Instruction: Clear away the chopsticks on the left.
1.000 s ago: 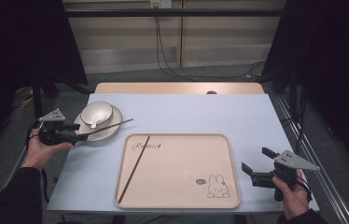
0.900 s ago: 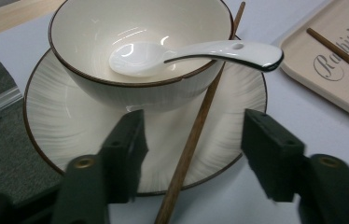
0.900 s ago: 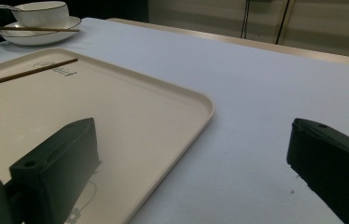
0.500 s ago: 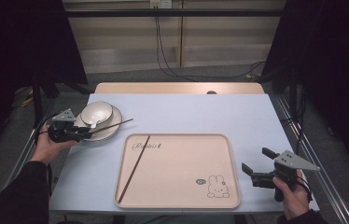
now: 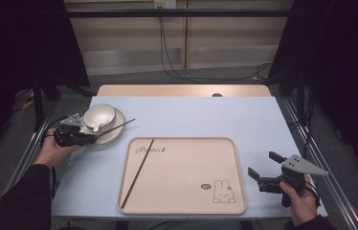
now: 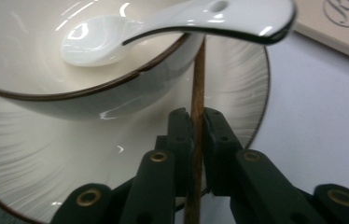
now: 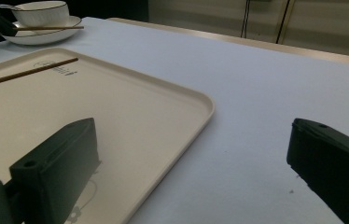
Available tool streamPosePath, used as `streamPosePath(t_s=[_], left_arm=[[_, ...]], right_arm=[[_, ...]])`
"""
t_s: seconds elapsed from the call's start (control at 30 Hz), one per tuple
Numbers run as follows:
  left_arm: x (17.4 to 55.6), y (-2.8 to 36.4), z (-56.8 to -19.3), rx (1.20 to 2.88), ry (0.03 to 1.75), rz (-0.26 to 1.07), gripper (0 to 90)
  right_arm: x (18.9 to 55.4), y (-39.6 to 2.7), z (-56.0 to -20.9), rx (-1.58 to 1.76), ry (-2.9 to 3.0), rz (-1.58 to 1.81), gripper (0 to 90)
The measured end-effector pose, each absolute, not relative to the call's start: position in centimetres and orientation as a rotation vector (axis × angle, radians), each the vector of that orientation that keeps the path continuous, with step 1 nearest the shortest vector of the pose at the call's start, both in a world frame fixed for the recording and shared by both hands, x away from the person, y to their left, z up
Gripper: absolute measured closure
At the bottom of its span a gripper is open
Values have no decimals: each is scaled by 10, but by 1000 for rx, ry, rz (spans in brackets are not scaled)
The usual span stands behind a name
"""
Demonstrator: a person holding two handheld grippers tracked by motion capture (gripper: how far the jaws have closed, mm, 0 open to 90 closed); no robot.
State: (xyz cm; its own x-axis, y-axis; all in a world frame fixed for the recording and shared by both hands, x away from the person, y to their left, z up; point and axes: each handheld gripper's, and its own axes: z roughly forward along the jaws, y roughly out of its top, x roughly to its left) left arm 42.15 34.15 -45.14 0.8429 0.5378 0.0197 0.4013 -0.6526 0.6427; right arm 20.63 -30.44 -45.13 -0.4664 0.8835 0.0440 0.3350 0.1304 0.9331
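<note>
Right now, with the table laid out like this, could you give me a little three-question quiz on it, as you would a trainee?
1. True or false: the left gripper is shut on a chopstick that lies on the plate.
2. Where is the white spoon? A) on the tray B) in the bowl C) on the bare table
3. What lies on the beige tray?

Key
1. True; the jaws have just been closing and now pinch the stick.
2. B, with its handle over the rim.
3. The second chopstick, lying slantwise at its left side.
</note>
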Motion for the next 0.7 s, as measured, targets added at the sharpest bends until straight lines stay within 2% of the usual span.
streamPosePath(t_s=[0.7], left_arm=[[407, 335, -430, 2306, 714, 203, 847]], right_arm=[[206, -304, -451, 1171, 1876, 1333, 18]])
